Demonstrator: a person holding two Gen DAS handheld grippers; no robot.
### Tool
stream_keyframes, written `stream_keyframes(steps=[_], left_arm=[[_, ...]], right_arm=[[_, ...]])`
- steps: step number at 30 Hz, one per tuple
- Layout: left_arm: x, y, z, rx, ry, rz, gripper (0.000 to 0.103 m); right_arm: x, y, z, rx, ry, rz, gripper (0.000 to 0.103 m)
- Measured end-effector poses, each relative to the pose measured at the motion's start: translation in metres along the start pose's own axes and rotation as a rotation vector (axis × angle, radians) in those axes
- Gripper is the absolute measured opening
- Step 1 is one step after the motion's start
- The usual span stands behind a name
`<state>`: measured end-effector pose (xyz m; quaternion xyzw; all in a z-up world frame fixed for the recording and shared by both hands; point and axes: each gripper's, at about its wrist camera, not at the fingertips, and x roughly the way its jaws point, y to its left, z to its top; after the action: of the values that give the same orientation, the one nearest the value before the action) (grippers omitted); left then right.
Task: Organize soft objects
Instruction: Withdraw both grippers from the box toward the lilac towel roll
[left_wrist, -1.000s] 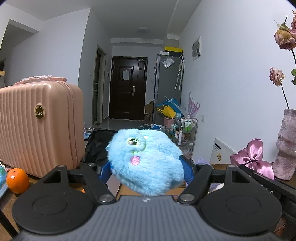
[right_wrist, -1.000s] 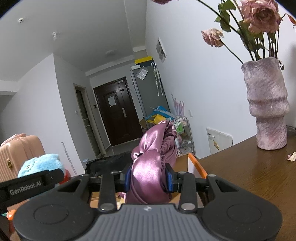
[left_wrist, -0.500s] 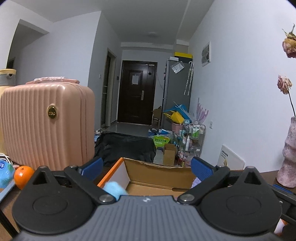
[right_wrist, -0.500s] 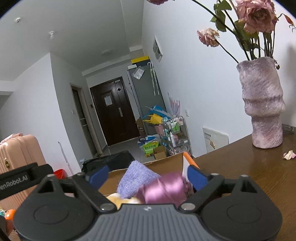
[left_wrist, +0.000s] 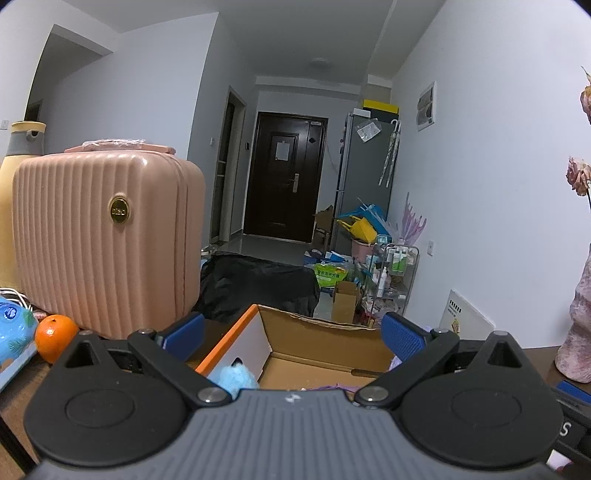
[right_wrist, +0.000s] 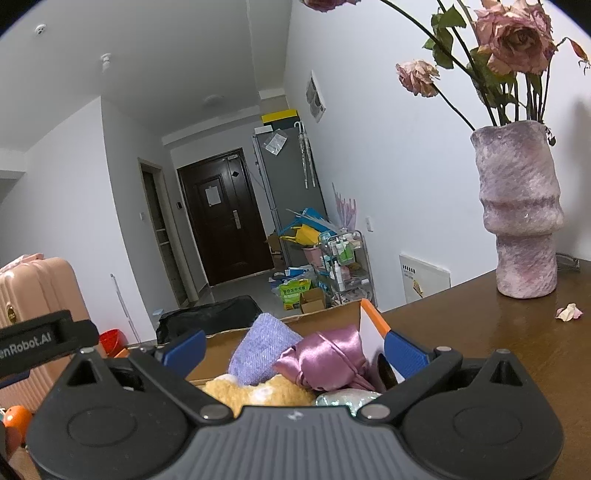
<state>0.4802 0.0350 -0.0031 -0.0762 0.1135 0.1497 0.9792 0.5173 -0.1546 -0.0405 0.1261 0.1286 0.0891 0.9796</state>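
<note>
1. Between the wide-spread jaws of the left gripper (left_wrist: 291, 332), which hold nothing, lies the open cardboard box (left_wrist: 325, 341); its orange-edged flap (left_wrist: 227, 341) rises just inside the left jaw.
2. Below that flap, near the left jaw's base, a tuft of the blue plush (left_wrist: 233, 376) shows inside the box.
3. Beyond the left jaw stands a pink suitcase (left_wrist: 107, 243) with a round gold badge whose lettering is too small to read; an orange (left_wrist: 55, 341) sits further left.
4. Past the box's far edge the floor runs open toward a dark door (left_wrist: 286, 181).
5. Likewise spread wide and empty, the right gripper (right_wrist: 293, 349) frames the same box (right_wrist: 325, 315).
6. Between its jaws rest the satin bow (right_wrist: 325, 363), a lilac cloth (right_wrist: 264, 349) and a tan plush (right_wrist: 258, 393); the bow lies nearer the right jaw.
7. Left of the left jaw, a black bar (right_wrist: 44, 341) reads "enRobot.AI", its start cut off.
8. Right of the right jaw, bare brown table (right_wrist: 498, 354) stretches to a vase (right_wrist: 521, 210), with a fallen petal (right_wrist: 569, 312) near it.
</note>
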Motion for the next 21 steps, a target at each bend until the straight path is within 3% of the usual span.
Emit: stream_keyframes(steps=[21], left_arm=[[-0.068, -0.002, -0.012, -0.031, 0.001, -0.014, 0.103]], right_arm=[[-0.086, -0.046, 0.000, -0.033, -0.037, -0.032, 0.103]])
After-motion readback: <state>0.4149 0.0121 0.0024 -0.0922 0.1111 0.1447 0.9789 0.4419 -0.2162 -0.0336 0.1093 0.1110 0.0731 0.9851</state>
